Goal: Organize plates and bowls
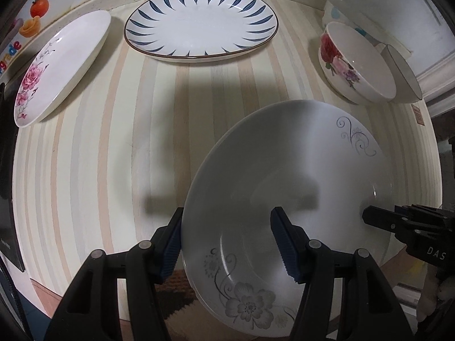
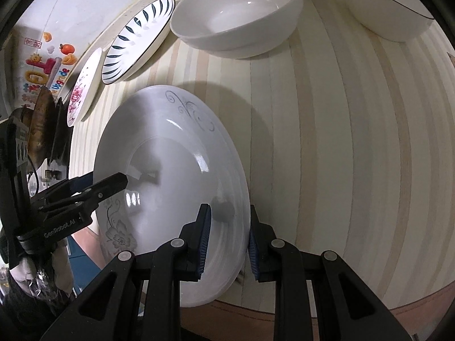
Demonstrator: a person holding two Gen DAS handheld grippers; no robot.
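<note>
A white plate with grey flower print [image 1: 287, 187] sits near the table's front edge; it also shows in the right wrist view [image 2: 176, 187]. My left gripper [image 1: 227, 244] straddles its near-left rim, one finger outside and one inside, with a gap to the rim. My right gripper [image 2: 229, 241] straddles the opposite rim in the same way and shows in the left wrist view [image 1: 398, 221]. A blue-leaf oval plate [image 1: 199, 22], a pink-flower plate [image 1: 59, 65] and a rose bowl [image 1: 352, 62] stand farther back.
The striped table [image 1: 113, 156] ends at a raised back ledge against the wall. A second white bowl [image 1: 403, 74] lies beside the rose bowl. A large plain white bowl [image 2: 241, 14] and another bowl [image 2: 392, 8] stand at the back in the right wrist view. Stickers [image 2: 51, 65] on the wall at left.
</note>
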